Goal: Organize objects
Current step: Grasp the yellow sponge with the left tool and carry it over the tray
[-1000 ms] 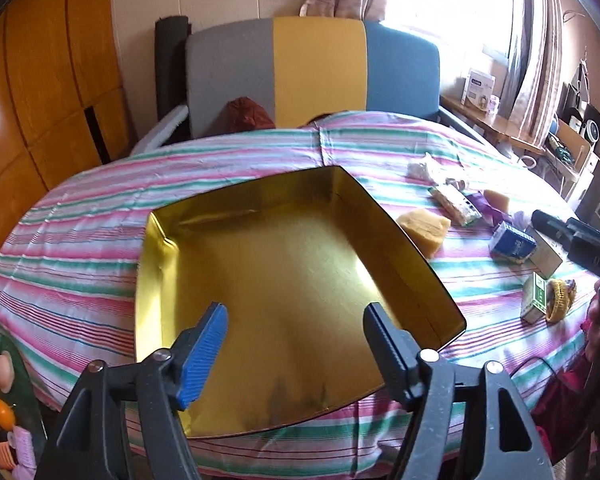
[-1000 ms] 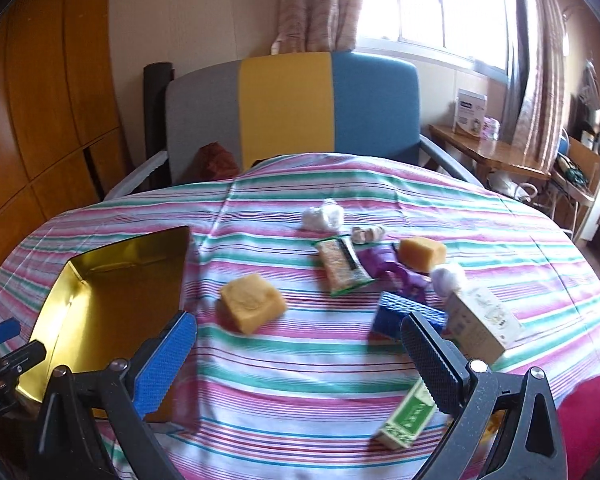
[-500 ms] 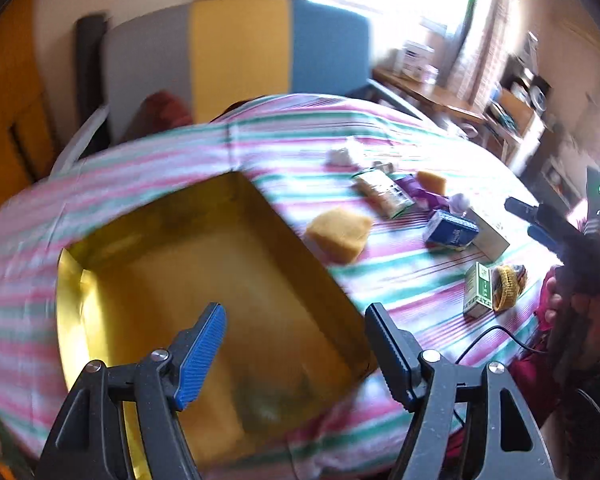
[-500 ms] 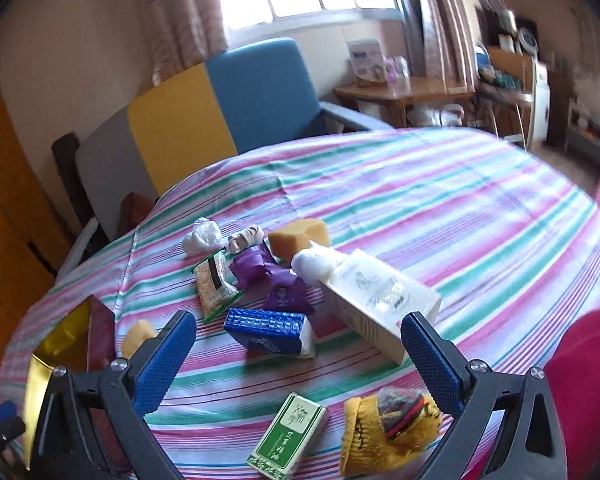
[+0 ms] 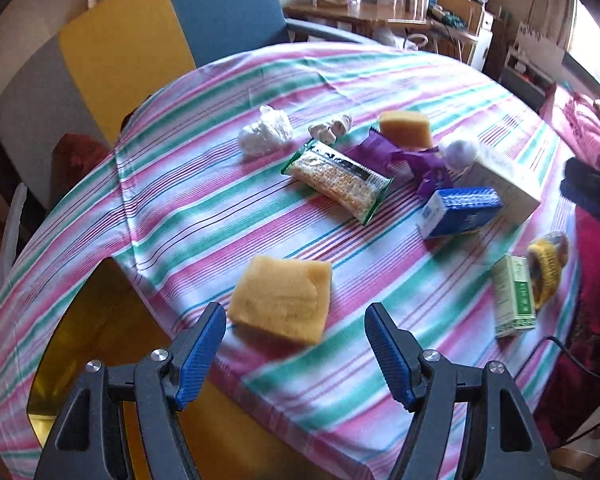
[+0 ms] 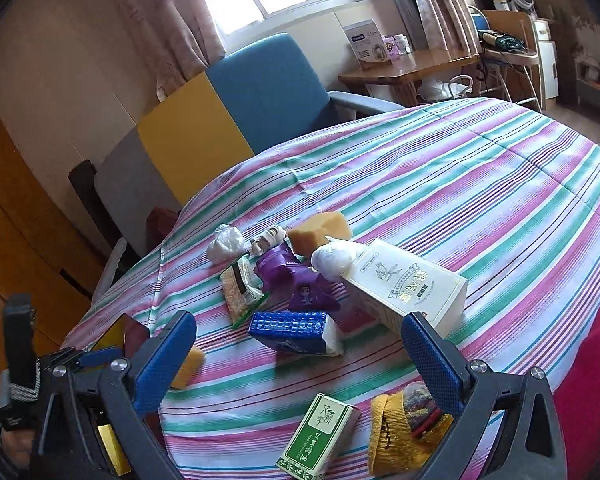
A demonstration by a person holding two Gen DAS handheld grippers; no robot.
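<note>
A: Where do the grippers stand?

B: The left gripper hangs with its jaws apart and nothing between them, just short of the near yellow sponge. The right gripper is spread wide too, holding nothing, above the blue packet.

A: And around them?

B: The gold tin lies at the near left edge of the striped tablecloth, left of the sponge. Farther out are the cracker packet, a purple wrapper, a second sponge, a crumpled white bag and the white carton. Near the right edge lie the green box and a yellow knitted piece.

A: How far along is the sorting?

B: Barely begun, by the look of it. The visible part of the tin shows nothing inside, and every item lies loose on the cloth; all seem left to gather.

A: Any writing?

B: The green box and white carton carry Chinese characters, too small to read surely. The purple wrapper shows a little cartoon figure.
</note>
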